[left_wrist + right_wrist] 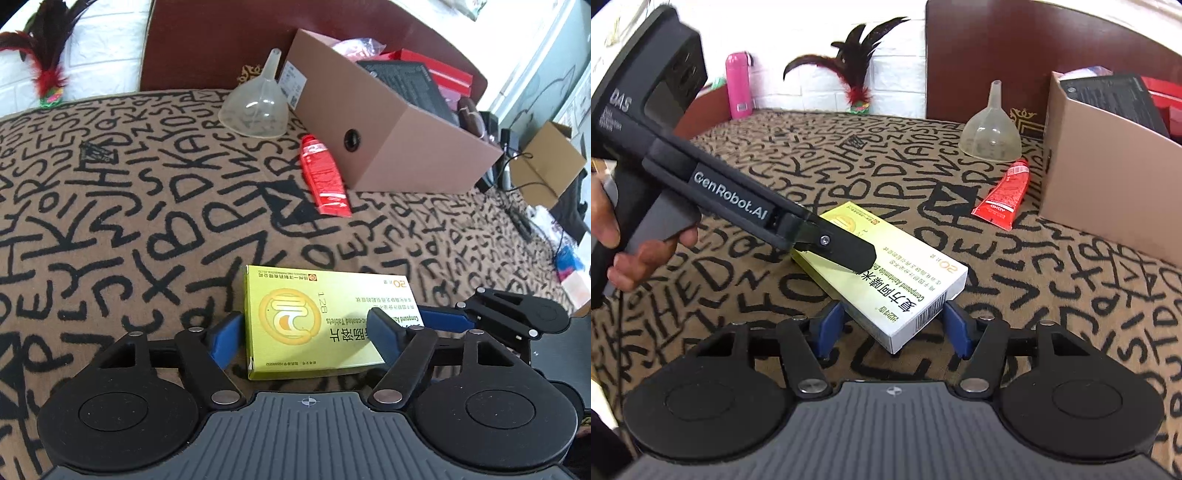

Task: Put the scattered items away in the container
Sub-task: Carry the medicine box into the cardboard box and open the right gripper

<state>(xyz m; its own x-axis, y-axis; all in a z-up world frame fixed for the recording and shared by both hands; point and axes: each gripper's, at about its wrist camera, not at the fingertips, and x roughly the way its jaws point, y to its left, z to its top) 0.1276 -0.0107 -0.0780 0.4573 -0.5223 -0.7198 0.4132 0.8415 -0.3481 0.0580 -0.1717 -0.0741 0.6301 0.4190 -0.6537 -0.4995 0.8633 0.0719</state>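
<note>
A yellow-green medicine box [295,295] lies on the letter-print bedspread [129,206], right in front of both grippers. My left gripper [304,325] is open: its left finger stands beside the box's short end and its right finger hangs over the top face. From the right wrist the same box [916,280] points its barcode corner between the blue fingers of my open right gripper [894,325]. One left-gripper finger [849,253] crosses above it. The brown cardboard container [406,147], with several items inside, stands at the far right.
A red tube [325,177] and a clear funnel [255,107] lie beside the container. A feather shuttlecock [48,70] and a pink bottle [738,85] sit far left. Behind is a dark headboard [997,44]. The bed's edge drops off right towards another carton [550,162].
</note>
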